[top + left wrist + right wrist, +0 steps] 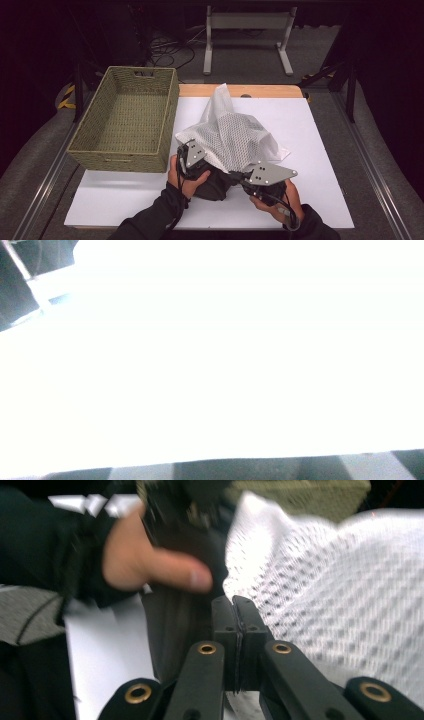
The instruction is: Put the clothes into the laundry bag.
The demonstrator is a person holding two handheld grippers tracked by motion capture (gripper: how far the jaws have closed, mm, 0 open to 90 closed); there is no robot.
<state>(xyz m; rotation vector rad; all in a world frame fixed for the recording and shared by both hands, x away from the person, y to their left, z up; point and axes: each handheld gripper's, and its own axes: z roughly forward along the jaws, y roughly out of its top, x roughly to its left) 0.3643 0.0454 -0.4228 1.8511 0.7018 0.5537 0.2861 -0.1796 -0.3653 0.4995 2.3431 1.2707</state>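
Observation:
A white mesh bag (232,135) lies crumpled in the middle of the white table top, one corner standing up. From its near edge a dark garment (215,184) bulges out toward me. My left gripper (196,165) is at the bag's near left edge, its jaws hidden against the dark cloth. In the left gripper view, white fabric (210,365) sits very close and is washed out. My right gripper (245,179) is at the bag's near right edge. Its jaws are pressed together (236,607) where the mesh bag (340,585) meets the dark garment (175,625). The other hand (145,562) shows just beyond.
An empty green wicker basket (127,117) stands on the left of the white board (320,150), close to the left gripper. A wooden table edge (260,91) shows at the back. A grey metal stand (247,22) and cables are on the floor beyond.

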